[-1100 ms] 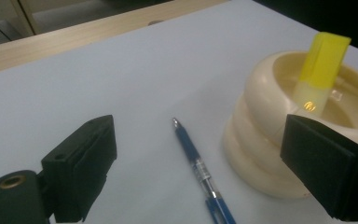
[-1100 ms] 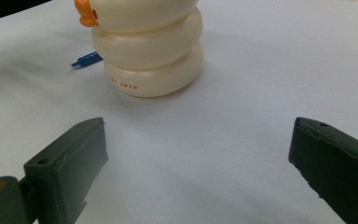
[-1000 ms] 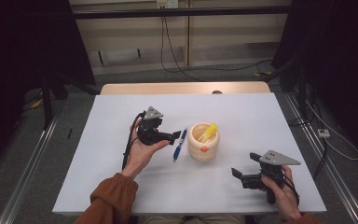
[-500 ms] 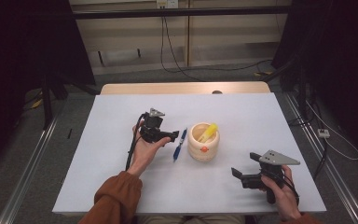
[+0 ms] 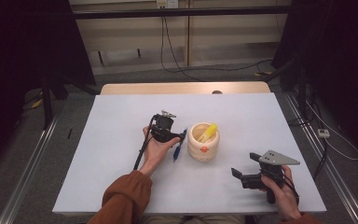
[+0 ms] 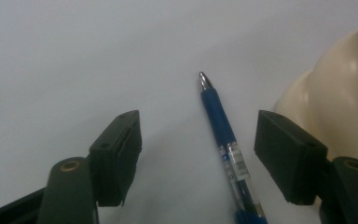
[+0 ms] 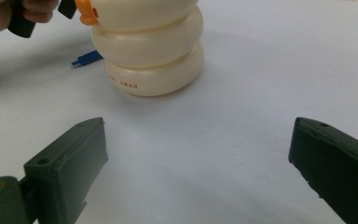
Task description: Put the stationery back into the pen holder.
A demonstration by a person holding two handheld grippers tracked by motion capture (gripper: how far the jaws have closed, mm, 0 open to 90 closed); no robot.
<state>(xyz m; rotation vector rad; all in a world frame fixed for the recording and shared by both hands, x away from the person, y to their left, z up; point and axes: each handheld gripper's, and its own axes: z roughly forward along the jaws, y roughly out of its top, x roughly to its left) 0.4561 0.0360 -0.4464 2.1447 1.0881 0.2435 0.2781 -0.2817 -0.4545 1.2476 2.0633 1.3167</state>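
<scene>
cream cup (image 5: 203, 142) crowding blue pen (image 5: 178, 147), bare table (image 5: 121, 116) left

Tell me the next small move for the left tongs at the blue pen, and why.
Probably keep closing the left tongs on the blue pen. Their jaws have just been closing, the pen lies flat on the table between them, nearer one pad, and neither pad presses it yet. The cream holder stands close by.

My right gripper (image 7: 198, 172) jaws stand wide apart, nothing between them, bare white table (image 7: 261, 93) below. Cream ribbed holder (image 7: 151, 51) ahead, upright, orange mark near top. Blue pen (image 7: 86, 59) end pokes out left of holder, just beside base. Hand (image 7: 16, 11) upper left of holder.
</scene>
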